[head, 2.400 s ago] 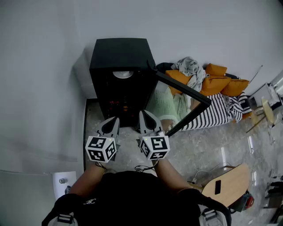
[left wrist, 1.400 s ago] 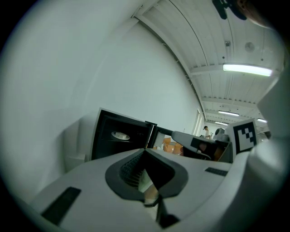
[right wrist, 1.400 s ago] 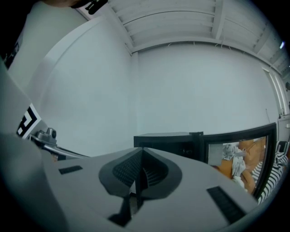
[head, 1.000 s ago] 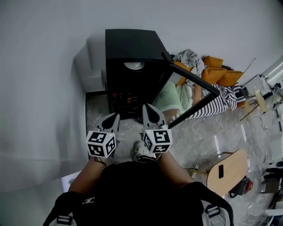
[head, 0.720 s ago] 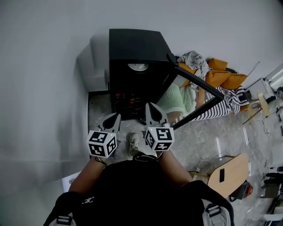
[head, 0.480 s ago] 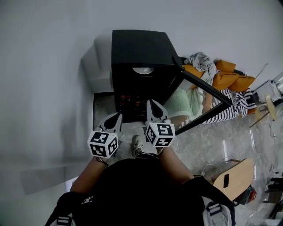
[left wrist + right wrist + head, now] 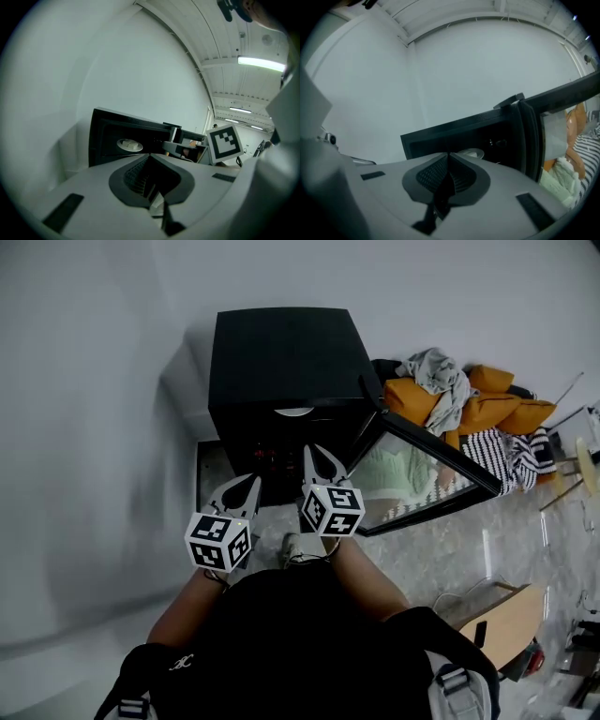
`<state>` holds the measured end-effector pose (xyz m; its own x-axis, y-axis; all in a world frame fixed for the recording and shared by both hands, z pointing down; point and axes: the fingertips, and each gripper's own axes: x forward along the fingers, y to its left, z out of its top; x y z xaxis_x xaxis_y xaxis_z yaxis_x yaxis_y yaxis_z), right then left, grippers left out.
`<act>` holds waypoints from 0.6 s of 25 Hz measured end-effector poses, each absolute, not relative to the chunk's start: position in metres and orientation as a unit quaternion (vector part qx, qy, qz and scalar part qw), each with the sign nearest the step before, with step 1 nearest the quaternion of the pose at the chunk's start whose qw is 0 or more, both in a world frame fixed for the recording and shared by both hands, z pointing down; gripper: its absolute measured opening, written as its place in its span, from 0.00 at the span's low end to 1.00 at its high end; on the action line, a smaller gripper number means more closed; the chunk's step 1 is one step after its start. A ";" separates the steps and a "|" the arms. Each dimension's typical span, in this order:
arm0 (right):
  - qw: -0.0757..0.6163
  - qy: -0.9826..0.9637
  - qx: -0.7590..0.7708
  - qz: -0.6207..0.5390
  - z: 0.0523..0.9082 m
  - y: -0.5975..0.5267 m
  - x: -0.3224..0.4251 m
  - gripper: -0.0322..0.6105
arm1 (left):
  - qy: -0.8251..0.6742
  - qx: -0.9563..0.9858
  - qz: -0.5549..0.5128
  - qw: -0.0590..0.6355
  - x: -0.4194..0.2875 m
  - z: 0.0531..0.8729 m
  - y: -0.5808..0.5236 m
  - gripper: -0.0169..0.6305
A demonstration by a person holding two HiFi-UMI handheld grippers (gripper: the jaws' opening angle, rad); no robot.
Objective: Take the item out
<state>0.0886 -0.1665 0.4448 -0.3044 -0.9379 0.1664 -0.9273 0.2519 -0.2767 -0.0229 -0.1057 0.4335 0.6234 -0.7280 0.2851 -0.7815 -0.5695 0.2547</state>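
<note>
A black cabinet [image 7: 281,357] stands on the floor against the wall, its glass door [image 7: 422,479] swung open to the right. On an upper shelf inside lies a white plate [image 7: 293,412] with a pale item [image 7: 130,145] on it; the plate [image 7: 471,153] also shows in the right gripper view. Both grippers hover in front of the opening, outside it. My left gripper [image 7: 249,484] is shut with nothing in it, its tips [image 7: 149,155] meeting. My right gripper [image 7: 317,452] sits a little higher and closer to the opening, also shut and empty [image 7: 449,153].
A heap of orange cushions and grey clothes [image 7: 469,395] lies right of the cabinet, with striped fabric [image 7: 514,451] beside it. A wooden board [image 7: 506,615] rests on the marble floor at lower right. The white wall runs along the left. The person's shoe [image 7: 292,547] shows below the grippers.
The person has stepped closer to the cabinet. The right gripper has risen toward the opening, and the left has stayed low. Both jaws stay shut.
</note>
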 end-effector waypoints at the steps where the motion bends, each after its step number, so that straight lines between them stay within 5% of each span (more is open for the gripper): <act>1: 0.017 0.791 -0.588 -0.170 0.449 -0.176 0.090 0.06 | -0.429 0.882 0.076 0.182 -0.019 0.435 -0.112 0.04; 5: 0.016 0.788 -0.586 -0.188 0.467 -0.209 0.101 0.07 | -0.440 0.873 0.081 0.193 -0.009 0.443 -0.137 0.04; 15: -0.013 0.771 -0.607 -0.194 0.500 -0.281 0.123 0.31 | -0.463 0.858 0.097 0.200 0.011 0.461 -0.179 0.04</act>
<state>0.1230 -0.2812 0.5003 -0.2637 -0.9303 0.2550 -0.9401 0.1887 -0.2839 0.0111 -0.1793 0.4607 0.5521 -0.7558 0.3522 -0.8336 -0.4913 0.2526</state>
